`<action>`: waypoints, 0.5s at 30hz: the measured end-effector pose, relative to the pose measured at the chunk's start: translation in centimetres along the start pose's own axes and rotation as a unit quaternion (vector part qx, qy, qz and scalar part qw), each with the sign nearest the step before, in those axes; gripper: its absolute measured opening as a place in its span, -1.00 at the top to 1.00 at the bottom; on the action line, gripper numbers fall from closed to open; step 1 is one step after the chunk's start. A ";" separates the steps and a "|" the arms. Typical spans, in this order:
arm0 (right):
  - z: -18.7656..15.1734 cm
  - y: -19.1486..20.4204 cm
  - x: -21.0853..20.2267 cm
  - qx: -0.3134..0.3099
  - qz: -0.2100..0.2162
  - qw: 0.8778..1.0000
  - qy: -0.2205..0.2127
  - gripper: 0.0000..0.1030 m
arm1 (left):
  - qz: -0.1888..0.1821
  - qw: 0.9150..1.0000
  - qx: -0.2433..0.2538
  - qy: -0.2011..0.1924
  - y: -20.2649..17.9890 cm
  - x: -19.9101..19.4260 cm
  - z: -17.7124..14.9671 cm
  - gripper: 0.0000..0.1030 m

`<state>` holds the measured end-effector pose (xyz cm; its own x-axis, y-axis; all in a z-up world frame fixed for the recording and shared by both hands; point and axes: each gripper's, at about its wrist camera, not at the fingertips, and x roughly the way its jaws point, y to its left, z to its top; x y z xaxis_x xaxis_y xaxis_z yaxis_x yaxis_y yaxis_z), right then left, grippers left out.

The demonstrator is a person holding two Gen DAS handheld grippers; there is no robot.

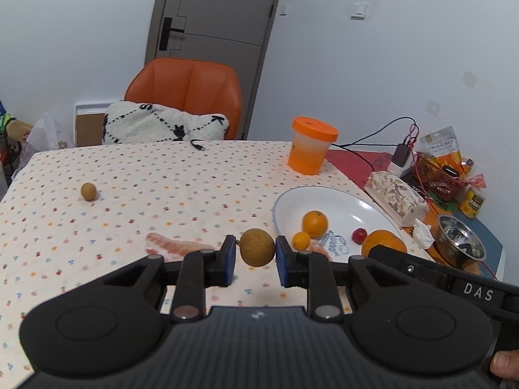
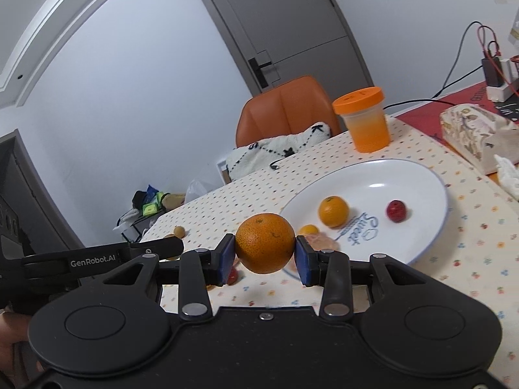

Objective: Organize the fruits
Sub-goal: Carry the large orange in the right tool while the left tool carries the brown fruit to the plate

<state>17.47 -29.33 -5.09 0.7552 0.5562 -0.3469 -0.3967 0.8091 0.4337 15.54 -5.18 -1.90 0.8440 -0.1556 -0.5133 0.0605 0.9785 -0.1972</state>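
- Behind the right tongs (image 2: 265, 253), a pale pink piece (image 2: 319, 241) on the plate (image 2: 431, 214) is mostly hidden, and a small red thing (image 2: 232, 275) under the left pad is cut off; neither can be identified.
- The left tongs (image 1: 256, 253) are clamped on a round brown fruit (image 1: 257, 247) with dull speckled skin, held above the bench (image 1: 162, 178) just left of the plate.
- The right tongs grip a large orange (image 2: 265, 243) with pitted skin, held over the plate's near rim.
- The brown fruit's small stem nub points left, toward one pad; the orange's stem end faces up and toward the camera.
- On the plate lie a smaller orange (image 2: 333, 211), a tiny orange fruit (image 2: 308, 229) and a red fruit (image 2: 396, 210).
- Another brown fruit (image 1: 88, 191) sits alone, far left on the bench.
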 end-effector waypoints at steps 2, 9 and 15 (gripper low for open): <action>0.1 -0.6 -0.3 0.005 -0.003 1.000 -0.002 0.27 | -0.004 1.000 0.006 0.001 -0.8 0.1 0.1 0.53; 0.3 -2.5 -1.2 0.019 -0.010 1.000 -0.012 0.27 | -0.013 1.000 0.022 0.003 -2.9 1.0 0.4 0.53; 0.5 -4.2 -1.2 0.030 -0.017 0.999 -0.015 0.27 | -0.020 0.999 0.030 0.010 -4.3 2.4 0.5 0.53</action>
<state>18.44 -33.45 -6.09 0.7832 0.5216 -0.3386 -0.3384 0.8143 0.4717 17.51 -9.71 -1.87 0.8293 -0.1968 -0.5230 0.1261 0.9777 -0.1679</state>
